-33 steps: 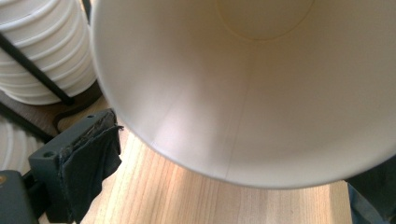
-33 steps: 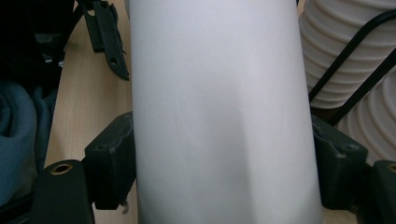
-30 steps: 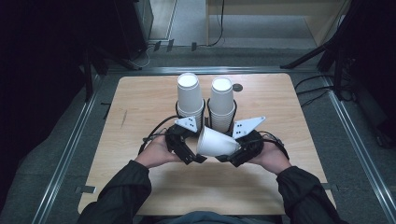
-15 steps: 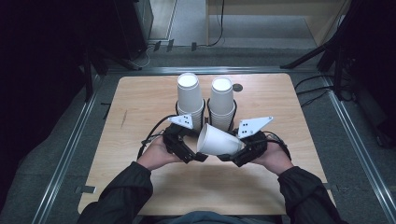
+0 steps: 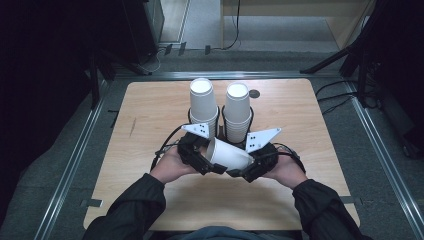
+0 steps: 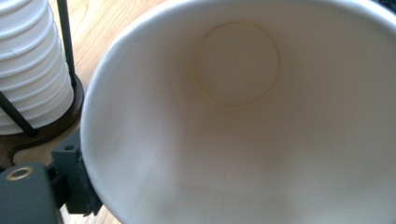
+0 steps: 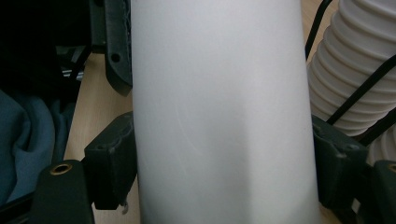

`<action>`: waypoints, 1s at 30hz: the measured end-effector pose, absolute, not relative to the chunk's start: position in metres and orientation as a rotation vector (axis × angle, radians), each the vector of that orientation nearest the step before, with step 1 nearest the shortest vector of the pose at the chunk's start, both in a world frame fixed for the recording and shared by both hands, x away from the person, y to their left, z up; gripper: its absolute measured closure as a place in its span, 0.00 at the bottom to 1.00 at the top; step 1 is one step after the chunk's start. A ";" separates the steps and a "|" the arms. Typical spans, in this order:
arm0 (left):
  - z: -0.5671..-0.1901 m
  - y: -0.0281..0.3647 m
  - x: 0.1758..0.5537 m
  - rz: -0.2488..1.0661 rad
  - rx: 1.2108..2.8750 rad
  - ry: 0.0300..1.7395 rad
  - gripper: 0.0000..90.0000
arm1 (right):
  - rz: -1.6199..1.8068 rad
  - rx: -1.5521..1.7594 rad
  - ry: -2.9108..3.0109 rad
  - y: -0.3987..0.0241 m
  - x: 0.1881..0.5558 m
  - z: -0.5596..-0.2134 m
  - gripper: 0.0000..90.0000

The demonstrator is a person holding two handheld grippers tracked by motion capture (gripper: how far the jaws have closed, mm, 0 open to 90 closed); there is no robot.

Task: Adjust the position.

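Wooden table (image 5: 150, 115) bears two wire-racked cup stacks (image 5: 204, 107) at its far middle. Just near of them, a white paper cup (image 5: 229, 156) lies sideways, clamped by the right gripper (image 5: 252, 169). The left gripper (image 5: 202, 159), jaws just closing, has one jaw outside the cup's rim; whether it grips is unclear.

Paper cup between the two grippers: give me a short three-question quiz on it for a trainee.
1. True or false: the paper cup stands upright on the table.
2. How many cup stacks stand behind it? A one, B two, C three.
3. Where do the jaws of the right gripper sit on the cup?

Key: 1 false, it lies on its side, held off the table. 2 B. 3 one on each side of its body, pressed against the wall.
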State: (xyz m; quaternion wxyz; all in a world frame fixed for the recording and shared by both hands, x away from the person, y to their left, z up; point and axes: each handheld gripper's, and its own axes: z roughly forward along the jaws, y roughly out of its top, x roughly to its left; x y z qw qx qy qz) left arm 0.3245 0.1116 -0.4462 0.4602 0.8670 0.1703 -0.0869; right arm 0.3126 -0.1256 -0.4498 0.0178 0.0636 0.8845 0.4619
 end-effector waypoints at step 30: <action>-0.424 0.129 0.326 -0.088 2.251 0.346 0.16 | 1.391 0.393 2.852 -0.142 0.318 -0.450 0.15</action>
